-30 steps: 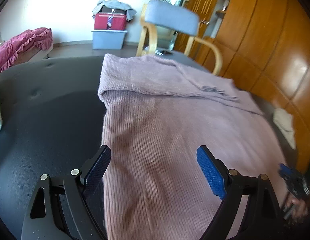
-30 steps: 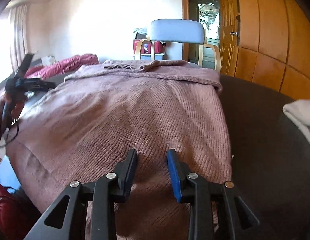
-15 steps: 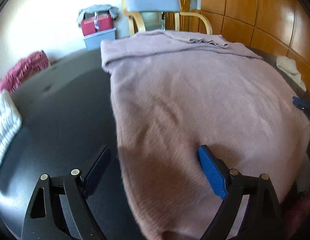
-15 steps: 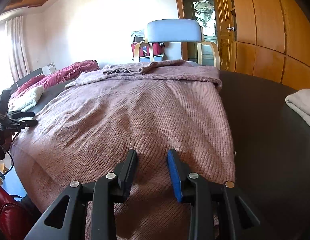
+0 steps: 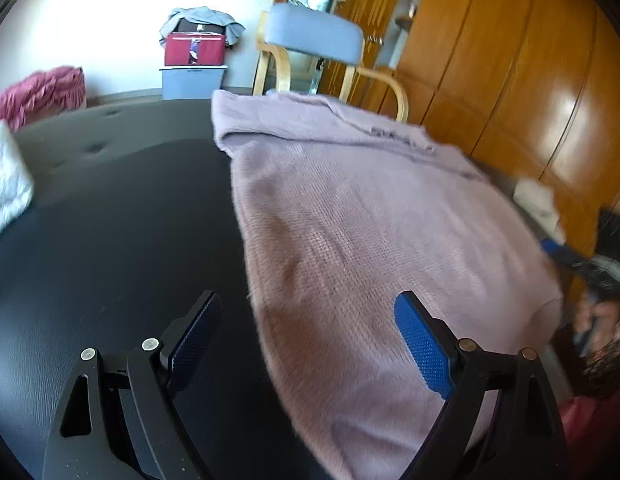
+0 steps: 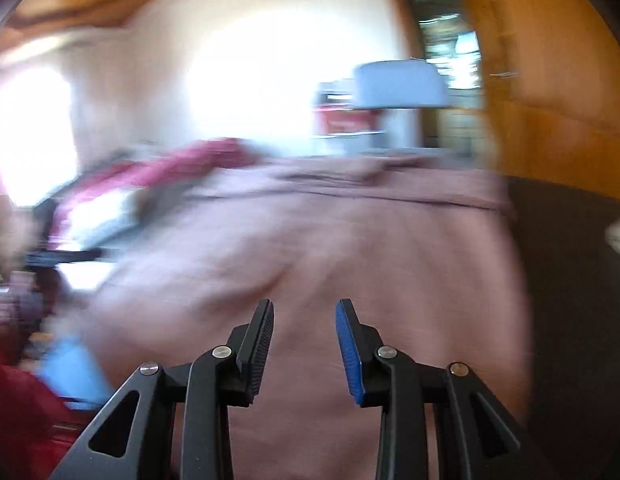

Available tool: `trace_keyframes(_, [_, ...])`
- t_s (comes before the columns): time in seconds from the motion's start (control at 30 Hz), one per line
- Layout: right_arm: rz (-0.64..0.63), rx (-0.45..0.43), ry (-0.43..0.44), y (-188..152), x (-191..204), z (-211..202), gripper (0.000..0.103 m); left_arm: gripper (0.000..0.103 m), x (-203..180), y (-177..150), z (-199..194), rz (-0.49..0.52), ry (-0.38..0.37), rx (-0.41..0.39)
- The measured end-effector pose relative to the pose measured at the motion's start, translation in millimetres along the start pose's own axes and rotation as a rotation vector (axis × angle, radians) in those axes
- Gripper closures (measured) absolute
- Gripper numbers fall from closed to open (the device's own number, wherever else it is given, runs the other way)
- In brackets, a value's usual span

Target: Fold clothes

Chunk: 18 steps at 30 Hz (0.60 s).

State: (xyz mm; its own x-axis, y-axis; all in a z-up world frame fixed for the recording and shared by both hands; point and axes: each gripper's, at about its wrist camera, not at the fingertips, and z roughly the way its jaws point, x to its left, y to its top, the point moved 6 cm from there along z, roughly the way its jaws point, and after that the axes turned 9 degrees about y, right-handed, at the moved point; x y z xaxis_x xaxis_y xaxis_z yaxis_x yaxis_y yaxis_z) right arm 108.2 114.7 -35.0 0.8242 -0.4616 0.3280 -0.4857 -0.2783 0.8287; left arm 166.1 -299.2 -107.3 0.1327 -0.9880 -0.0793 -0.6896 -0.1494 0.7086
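A mauve knit sweater (image 5: 362,240) lies spread flat on a dark padded table (image 5: 110,220), its sleeves folded across the far end. My left gripper (image 5: 310,320) is wide open and empty, straddling the sweater's near left edge. In the blurred right wrist view, the same sweater (image 6: 370,248) fills the middle. My right gripper (image 6: 305,320) is part open and empty, just above the sweater's near hem. The right gripper also shows at the right edge of the left wrist view (image 5: 582,260).
A white folded cloth (image 5: 6,176) lies at the table's left and another pale cloth (image 5: 538,200) at its right. A wooden chair with blue back (image 5: 318,40) stands behind the table. Wooden wardrobe panels (image 5: 530,60) line the right. A red bedspread (image 5: 38,92) lies far left.
Both grippers have moved; the right wrist view is now motion-blurred and has swung right. The left view shifted from the sweater's hem to its left edge. The sweater lies unmoved.
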Motion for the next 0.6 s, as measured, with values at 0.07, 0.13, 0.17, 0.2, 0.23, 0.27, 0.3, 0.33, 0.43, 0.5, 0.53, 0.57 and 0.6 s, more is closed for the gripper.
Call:
trace_keyframes(0.07, [-0.019, 0.043, 0.146, 6.6, 31.9, 28.4, 0.072, 0.012, -8.4, 2.1, 13.3, 0.08, 0.059, 0.012])
trace_keyframes(0.13, [-0.043, 0.093, 0.271, 11.3, 63.6, 58.2, 0.072, 0.012, -9.0, 2.9, 30.2, 0.14, 0.13, 0.045])
trace_keyframes(0.17, [-0.049, 0.121, 0.328, 11.8, 78.6, 72.2, 0.072, 0.012, -7.2, 4.1, 32.8, 0.127, 0.113, 0.052])
trace_keyframes(0.2, [-0.049, 0.162, 0.39, 9.3, 95.8, 88.6, 0.072, 0.012, -4.7, 4.7, 34.2, 0.115, 0.105, 0.056])
trace_keyframes(0.23, [-0.048, 0.204, 0.444, 5.4, 111.4, 103.4, 0.072, 0.012, -2.2, 5.3, 35.6, 0.104, 0.097, 0.061])
trace_keyframes(0.27, [-0.049, 0.243, 0.482, 0.3, 124.3, 115.6, 0.071, 0.012, 0.4, 5.9, 37.0, 0.092, 0.089, 0.065])
trace_keyframes(0.3, [-0.058, 0.285, 0.512, -6.4, 137.4, 128.1, 0.072, 0.012, 1.9, 6.1, 38.0, 0.086, 0.085, 0.067])
trace_keyframes(0.33, [-0.073, 0.325, 0.533, -13.5, 149.8, 140.0, 0.072, 0.012, 1.9, 5.4, 38.4, 0.088, 0.088, 0.063])
trace_keyframes(0.43, [-0.116, 0.404, 0.56, -32.5, 173.8, 164.6, 0.071, 0.012, 2.7, 4.0, 39.3, 0.082, 0.081, 0.059])
trace_keyframes(0.5, [-0.14, 0.433, 0.575, -41.6, 186.3, 176.5, 0.071, 0.012, 3.7, 3.2, 38.6, 0.075, 0.071, 0.06])
trace_keyframes(0.53, [-0.141, 0.428, 0.578, -41.2, 188.9, 178.9, 0.071, 0.012, 3.3, 2.9, 37.6, 0.076, 0.07, 0.062])
trace_keyframes(0.57, [-0.14, 0.426, 0.572, -40.3, 190.5, 181.7, 0.071, 0.012, 3.1, 3.1, 37.7, 0.078, 0.068, 0.066])
trace_keyframes(0.6, [-0.141, 0.422, 0.567, -39.6, 192.5, 184.2, 0.071, 0.012, 2.9, 3.3, 37.8, 0.079, 0.067, 0.07])
